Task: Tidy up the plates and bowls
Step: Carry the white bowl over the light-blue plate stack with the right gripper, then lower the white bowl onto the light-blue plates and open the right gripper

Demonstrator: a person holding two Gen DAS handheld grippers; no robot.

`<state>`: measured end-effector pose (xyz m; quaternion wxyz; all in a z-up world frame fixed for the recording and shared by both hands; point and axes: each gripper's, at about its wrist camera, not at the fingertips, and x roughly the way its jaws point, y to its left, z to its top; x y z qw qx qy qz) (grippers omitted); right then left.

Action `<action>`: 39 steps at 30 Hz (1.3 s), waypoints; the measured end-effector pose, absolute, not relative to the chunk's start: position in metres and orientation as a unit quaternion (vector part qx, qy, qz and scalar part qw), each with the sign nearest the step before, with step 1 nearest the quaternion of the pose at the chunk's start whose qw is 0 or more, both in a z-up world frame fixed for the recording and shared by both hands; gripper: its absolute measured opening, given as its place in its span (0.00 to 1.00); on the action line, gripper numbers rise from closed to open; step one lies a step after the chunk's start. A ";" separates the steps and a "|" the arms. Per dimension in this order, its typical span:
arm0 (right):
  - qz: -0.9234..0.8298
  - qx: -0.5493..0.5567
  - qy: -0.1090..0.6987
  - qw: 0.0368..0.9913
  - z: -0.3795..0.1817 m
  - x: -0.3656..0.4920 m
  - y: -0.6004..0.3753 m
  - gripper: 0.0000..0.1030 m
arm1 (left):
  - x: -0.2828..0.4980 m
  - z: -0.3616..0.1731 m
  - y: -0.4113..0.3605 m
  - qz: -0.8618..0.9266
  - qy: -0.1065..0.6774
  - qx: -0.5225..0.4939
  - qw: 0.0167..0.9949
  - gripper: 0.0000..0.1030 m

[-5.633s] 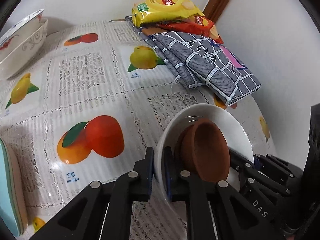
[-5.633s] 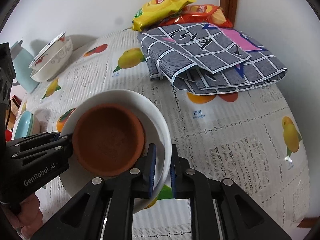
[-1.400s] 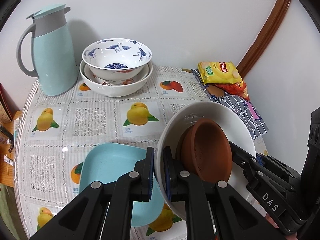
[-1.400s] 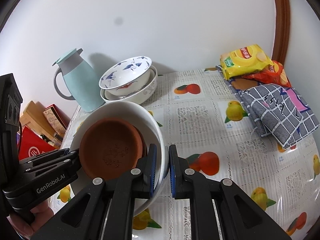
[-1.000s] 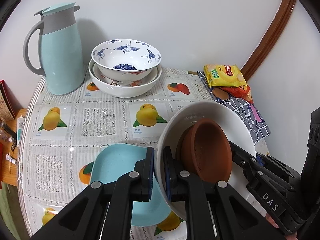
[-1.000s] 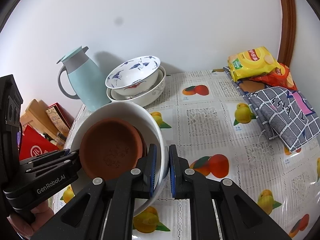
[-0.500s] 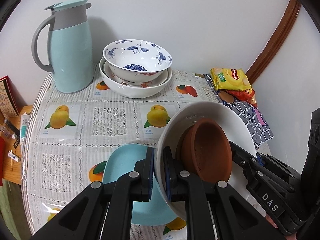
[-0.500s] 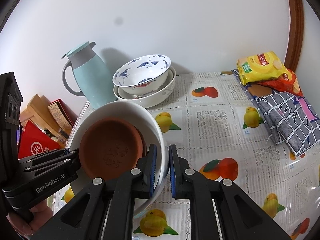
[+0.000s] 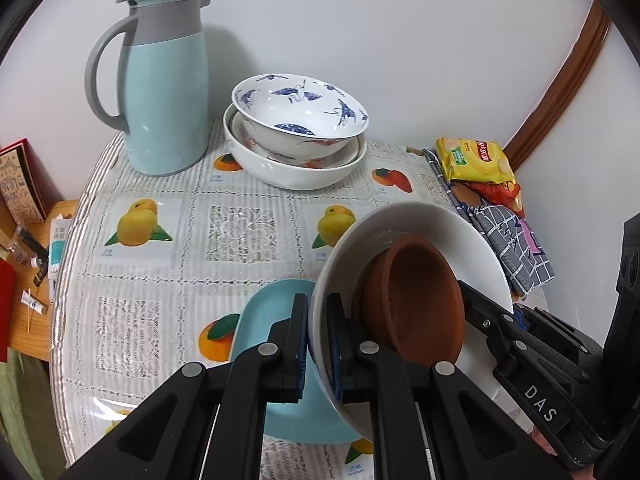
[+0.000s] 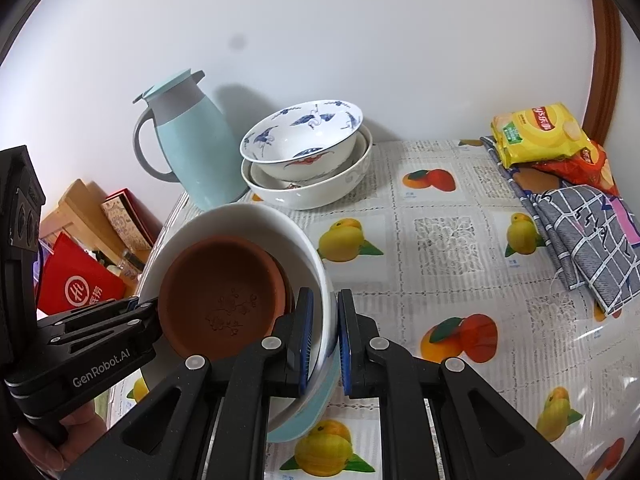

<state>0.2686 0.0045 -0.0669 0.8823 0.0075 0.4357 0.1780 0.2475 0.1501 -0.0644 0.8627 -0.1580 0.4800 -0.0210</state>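
Note:
Both grippers hold one white bowl by opposite rims, tilted, above the table. A brown clay dish lies inside it. My left gripper is shut on the bowl's left rim. My right gripper is shut on its right rim; the bowl and the clay dish fill the left of that view. A light blue plate lies on the table under the bowl. A blue-patterned bowl sits stacked in a wider white bowl at the back.
A light blue thermos jug stands at the back left beside the stacked bowls. Snack bags and a folded grey checked cloth lie at the right by the wall. The fruit-print tablecloth ends at the left; boxes sit below.
Both grippers have carried the white bowl with the clay dish from the right side of the table to the left, over the blue plate. The stacked bowls and the jug appear nearer.

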 end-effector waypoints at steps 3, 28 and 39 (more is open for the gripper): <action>0.181 0.005 0.437 0.881 -0.069 0.268 0.010 0.12 | 0.245 -0.065 0.155 -0.017 0.480 -0.159 0.862 0.09; 0.189 -0.005 0.460 0.867 -0.093 0.266 0.034 0.11 | 0.239 -0.088 0.180 -0.006 0.496 -0.173 0.851 0.09; 0.188 -0.007 0.478 0.858 -0.112 0.267 0.037 0.11 | 0.239 -0.107 0.181 -0.004 0.513 -0.173 0.841 0.09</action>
